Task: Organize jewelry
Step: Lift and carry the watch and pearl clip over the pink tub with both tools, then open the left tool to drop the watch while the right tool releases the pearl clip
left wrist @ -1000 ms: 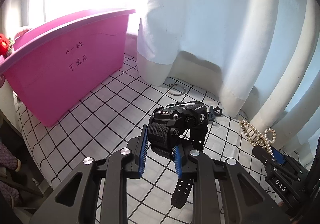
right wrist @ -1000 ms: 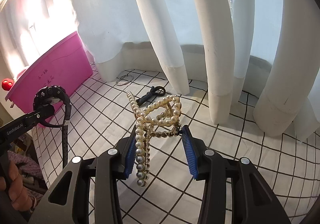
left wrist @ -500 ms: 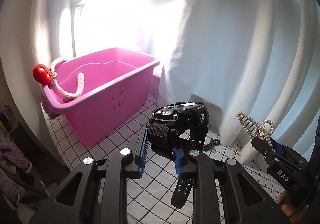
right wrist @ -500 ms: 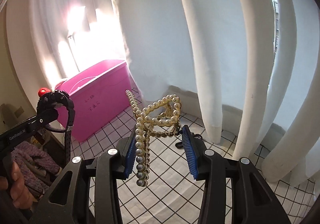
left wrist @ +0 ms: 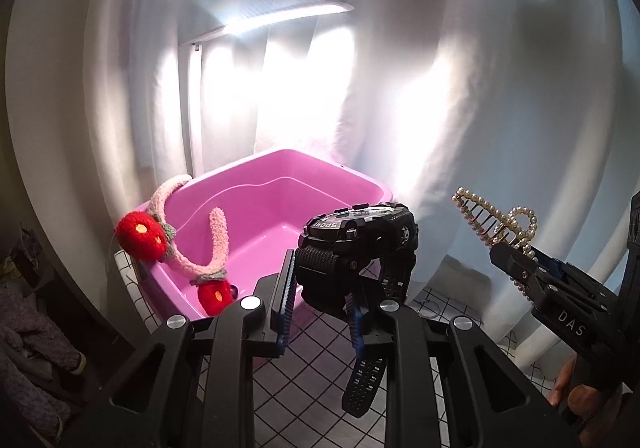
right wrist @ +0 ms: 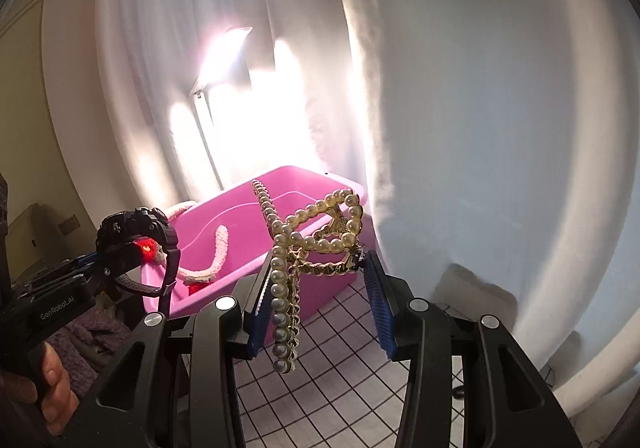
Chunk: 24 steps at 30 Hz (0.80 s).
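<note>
My left gripper [left wrist: 320, 302] is shut on a black sport watch [left wrist: 356, 238] and holds it in the air, just in front of the pink bin [left wrist: 280, 208]. It also shows in the right wrist view [right wrist: 138, 232]. My right gripper [right wrist: 316, 288] is shut on a pearl hair claw [right wrist: 316, 236], also raised, with the bin [right wrist: 240, 224] behind it. The claw shows in the left wrist view [left wrist: 496, 222] to the right of the watch. A pink strawberry headband [left wrist: 180, 240] hangs over the bin's near-left rim.
White curtains [left wrist: 460, 108] hang behind and to the right. A lit lamp [left wrist: 276, 14] stands behind the bin. The checked tablecloth [left wrist: 304, 380] lies below. A thin ring [left wrist: 430, 306] lies on it near the curtain. Dark clothes [left wrist: 28, 348] sit at the left.
Both grippers have lifted and tilted up with their items. The bin now shows from above, with its inside and the headband in view. The table has dropped low in both views.
</note>
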Each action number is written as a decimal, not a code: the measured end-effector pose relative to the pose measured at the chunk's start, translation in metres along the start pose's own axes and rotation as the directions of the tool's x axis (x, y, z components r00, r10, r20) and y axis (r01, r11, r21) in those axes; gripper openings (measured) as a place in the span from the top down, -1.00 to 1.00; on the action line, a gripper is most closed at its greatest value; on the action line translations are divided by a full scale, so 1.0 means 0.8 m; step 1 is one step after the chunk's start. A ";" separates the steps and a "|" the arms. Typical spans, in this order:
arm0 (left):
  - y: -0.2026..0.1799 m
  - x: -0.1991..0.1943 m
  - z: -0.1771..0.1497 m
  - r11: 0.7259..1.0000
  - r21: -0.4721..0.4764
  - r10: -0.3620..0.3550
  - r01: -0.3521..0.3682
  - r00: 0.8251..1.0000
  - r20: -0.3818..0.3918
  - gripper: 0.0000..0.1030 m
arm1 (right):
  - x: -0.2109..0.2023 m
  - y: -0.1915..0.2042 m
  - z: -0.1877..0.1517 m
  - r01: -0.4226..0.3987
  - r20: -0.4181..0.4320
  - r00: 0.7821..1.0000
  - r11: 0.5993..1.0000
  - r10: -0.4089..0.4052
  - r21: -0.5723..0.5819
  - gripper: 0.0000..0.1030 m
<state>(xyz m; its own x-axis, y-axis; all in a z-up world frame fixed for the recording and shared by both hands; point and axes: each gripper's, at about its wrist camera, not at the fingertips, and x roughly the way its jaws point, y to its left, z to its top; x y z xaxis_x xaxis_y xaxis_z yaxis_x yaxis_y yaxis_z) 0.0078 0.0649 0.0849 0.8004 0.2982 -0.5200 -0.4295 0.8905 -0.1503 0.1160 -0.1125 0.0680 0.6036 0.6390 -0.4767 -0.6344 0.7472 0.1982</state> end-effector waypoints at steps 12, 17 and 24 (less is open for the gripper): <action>0.101 0.118 0.079 1.000 -0.010 0.014 -0.015 0.996 -0.085 0.56 | 0.170 0.082 0.089 -0.060 -0.124 0.990 0.998 0.061 0.010 0.19; 0.124 0.158 0.076 0.999 0.011 0.048 -0.047 0.984 -0.174 0.56 | 0.220 0.104 0.091 -0.069 -0.225 0.972 0.998 0.070 0.009 0.19; 0.139 0.200 0.061 0.996 0.041 0.094 -0.086 0.949 -0.301 0.56 | 0.280 0.115 0.077 -0.062 -0.380 0.922 0.998 0.068 0.028 0.19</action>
<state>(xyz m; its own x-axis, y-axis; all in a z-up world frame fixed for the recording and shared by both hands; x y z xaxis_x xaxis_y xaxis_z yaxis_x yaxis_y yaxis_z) 0.1086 0.2286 0.0261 0.5935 0.2632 -0.7605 -0.4791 0.8749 -0.0711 0.2224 0.1106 0.0326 0.3300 0.5710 -0.7517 -0.6572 0.7106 0.2512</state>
